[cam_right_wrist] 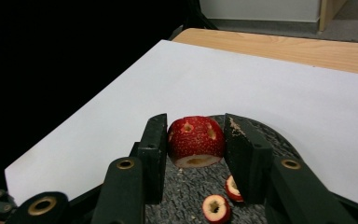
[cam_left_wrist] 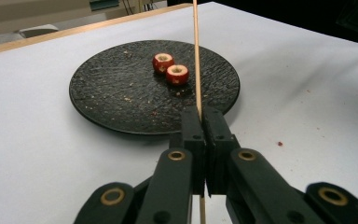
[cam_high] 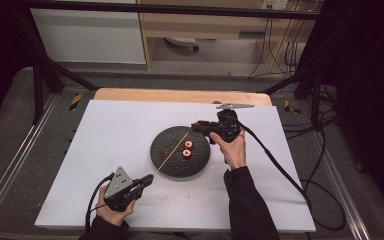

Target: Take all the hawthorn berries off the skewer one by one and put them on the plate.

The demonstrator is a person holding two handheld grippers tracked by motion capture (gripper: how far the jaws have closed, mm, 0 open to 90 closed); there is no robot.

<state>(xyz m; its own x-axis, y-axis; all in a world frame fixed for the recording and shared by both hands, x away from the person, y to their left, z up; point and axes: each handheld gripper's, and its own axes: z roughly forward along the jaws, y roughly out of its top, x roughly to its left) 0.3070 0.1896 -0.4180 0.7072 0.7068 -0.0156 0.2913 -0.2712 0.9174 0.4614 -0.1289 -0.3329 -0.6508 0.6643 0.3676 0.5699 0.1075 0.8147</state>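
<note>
A round black plate [cam_high: 167,157] sits mid-table, with two cored red fruit pieces [cam_high: 187,149] on it, side by side. My left gripper [cam_high: 149,178] is at the plate's near-left rim, shut on a thin wooden skewer [cam_high: 172,152] that slants over the plate past the pieces. The skewer [cam_left_wrist: 196,65] rises straight from the closed jaws of the left gripper [cam_left_wrist: 200,111]. My right gripper [cam_high: 197,126] hovers over the plate's far right edge. Its fingers [cam_right_wrist: 154,149] are shut on a third red fruit piece [cam_right_wrist: 196,140], held above the two pieces [cam_right_wrist: 216,207] on the plate [cam_right_wrist: 177,191].
A white sheet [cam_high: 110,140] covers the table, with a wooden edge [cam_high: 180,95] at the far side. A metal clip [cam_high: 235,105] lies by that edge. Crumbs speckle the plate [cam_left_wrist: 121,93]. Cables trail from both grippers.
</note>
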